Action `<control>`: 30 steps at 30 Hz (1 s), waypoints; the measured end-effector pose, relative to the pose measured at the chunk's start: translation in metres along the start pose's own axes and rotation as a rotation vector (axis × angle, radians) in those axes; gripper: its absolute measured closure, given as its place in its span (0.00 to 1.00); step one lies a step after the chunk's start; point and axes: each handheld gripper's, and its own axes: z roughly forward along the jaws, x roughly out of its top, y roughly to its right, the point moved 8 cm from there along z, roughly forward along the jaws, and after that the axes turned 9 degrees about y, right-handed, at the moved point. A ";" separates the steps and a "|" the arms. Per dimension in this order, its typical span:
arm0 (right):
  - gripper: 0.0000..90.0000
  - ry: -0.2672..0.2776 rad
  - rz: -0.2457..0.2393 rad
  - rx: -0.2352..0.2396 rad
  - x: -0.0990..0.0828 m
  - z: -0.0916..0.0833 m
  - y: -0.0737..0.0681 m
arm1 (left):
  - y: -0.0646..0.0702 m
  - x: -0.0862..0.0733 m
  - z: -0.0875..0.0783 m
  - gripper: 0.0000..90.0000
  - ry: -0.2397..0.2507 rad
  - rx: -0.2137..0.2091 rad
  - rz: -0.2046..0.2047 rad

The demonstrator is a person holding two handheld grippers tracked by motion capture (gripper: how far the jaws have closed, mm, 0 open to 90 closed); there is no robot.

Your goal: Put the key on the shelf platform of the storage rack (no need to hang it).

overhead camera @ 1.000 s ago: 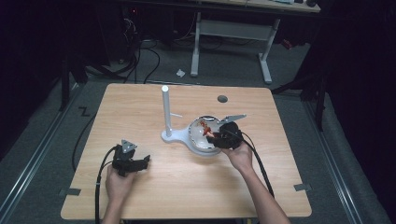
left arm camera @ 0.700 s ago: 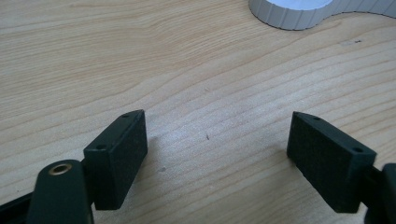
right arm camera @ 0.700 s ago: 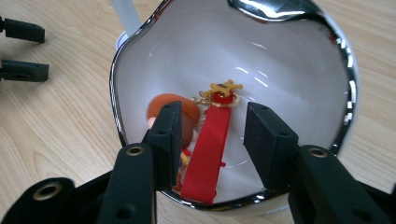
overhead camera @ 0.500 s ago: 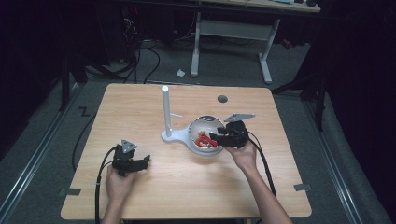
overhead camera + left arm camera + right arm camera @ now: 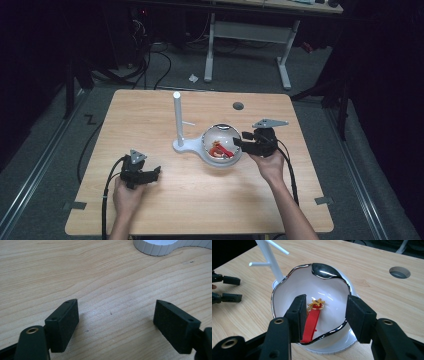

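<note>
1. The right gripper (image 5: 324, 312) hangs just above the near rim of a white bowl (image 5: 221, 145); its jaws have just been opening and stand apart, pressing on nothing.
2. A red strap with a gold charm (image 5: 313, 320) lies inside the bowl, below and between those jaws, next to one of them.
3. The bowl sits against the base of a white stand (image 5: 178, 120) near the table's (image 5: 150, 110) middle.
4. The left gripper (image 5: 142, 175) rests low over bare wood, jaws wide apart and empty.
</note>
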 end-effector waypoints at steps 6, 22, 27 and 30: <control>0.57 0.011 0.005 -0.008 0.001 -0.007 0.003 | 0.000 0.000 0.000 0.23 0.000 0.001 0.000; 0.57 0.064 0.020 -0.043 0.005 -0.036 0.018 | 0.000 0.000 0.000 0.23 0.000 0.000 0.000; 0.57 0.075 0.024 -0.048 0.006 -0.043 0.020 | 0.000 0.000 0.000 0.23 -0.001 -0.001 0.000; 0.57 0.082 0.024 -0.054 0.006 -0.049 0.022 | 0.000 0.000 0.000 0.23 0.000 0.000 0.000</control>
